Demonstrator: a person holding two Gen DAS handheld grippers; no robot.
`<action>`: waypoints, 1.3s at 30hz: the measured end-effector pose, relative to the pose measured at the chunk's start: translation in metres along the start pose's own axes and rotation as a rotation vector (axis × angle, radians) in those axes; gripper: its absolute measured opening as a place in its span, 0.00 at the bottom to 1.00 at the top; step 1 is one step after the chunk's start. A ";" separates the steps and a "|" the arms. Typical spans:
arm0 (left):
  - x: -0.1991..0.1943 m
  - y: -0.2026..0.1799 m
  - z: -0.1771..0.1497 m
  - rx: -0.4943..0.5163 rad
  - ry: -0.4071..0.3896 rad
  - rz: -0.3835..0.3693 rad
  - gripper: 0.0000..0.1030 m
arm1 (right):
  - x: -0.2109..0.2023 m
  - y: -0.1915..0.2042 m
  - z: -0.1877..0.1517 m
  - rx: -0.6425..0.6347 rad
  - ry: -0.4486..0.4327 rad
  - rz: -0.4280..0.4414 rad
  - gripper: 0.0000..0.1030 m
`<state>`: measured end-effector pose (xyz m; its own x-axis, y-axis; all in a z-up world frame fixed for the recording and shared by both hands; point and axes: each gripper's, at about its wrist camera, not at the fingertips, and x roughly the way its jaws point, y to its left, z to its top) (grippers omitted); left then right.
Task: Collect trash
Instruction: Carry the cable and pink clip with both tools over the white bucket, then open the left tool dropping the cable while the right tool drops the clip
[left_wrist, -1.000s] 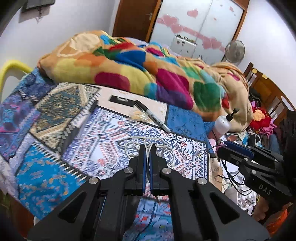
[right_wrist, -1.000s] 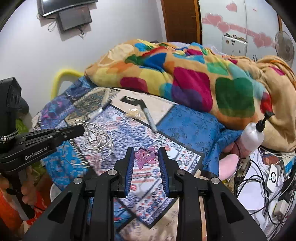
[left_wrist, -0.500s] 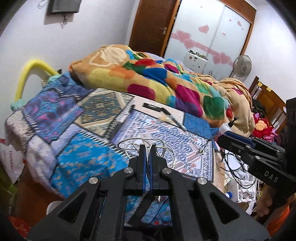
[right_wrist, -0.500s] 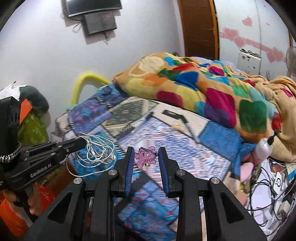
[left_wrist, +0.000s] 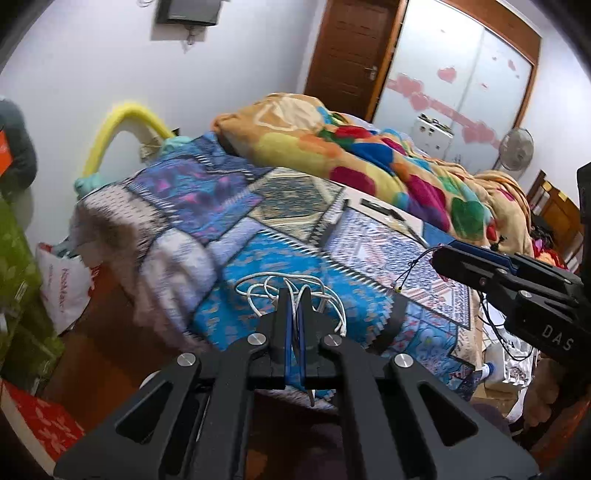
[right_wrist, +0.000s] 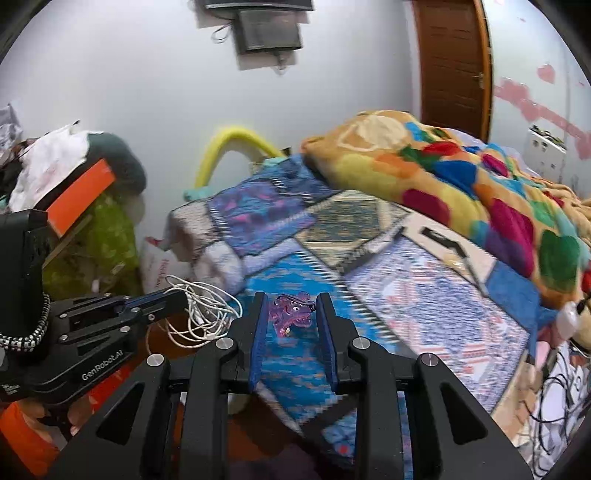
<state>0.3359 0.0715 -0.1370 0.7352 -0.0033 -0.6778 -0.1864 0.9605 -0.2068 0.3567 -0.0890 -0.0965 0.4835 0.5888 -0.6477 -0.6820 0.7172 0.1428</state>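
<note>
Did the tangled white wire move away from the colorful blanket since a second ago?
Yes. The white wire, pinched in the left gripper, has pulled back from the colorful blanket toward the bed's near edge, past the blue patch of the bedspread.

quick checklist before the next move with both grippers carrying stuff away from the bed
1. Left gripper shut on the white cable: ok, strands sit pinched between the pads.
2. Right gripper holding the purple toy: ok, it sits between the fingertips.
3. Cable loops hanging free: ok, though a loose bundle dangles beside the left gripper in the right wrist view and could snag.
4. Toy's black cord free of the bed: cannot tell.
5. Trash bin located: not ok, none visible in either view.
6. Items left on the bed: not ok, dark objects lie near the blanket.
</note>
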 end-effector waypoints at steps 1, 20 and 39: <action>-0.004 0.009 -0.003 -0.009 -0.001 0.008 0.01 | 0.004 0.007 0.001 -0.004 0.006 0.016 0.23; -0.030 0.132 -0.069 -0.129 0.049 0.177 0.01 | 0.082 0.131 -0.009 -0.129 0.132 0.182 0.23; 0.054 0.214 -0.167 -0.268 0.332 0.248 0.01 | 0.216 0.172 -0.072 -0.132 0.516 0.244 0.24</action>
<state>0.2264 0.2305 -0.3359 0.4086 0.0858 -0.9087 -0.5222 0.8385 -0.1556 0.3045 0.1353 -0.2655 -0.0030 0.4496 -0.8932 -0.8188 0.5117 0.2603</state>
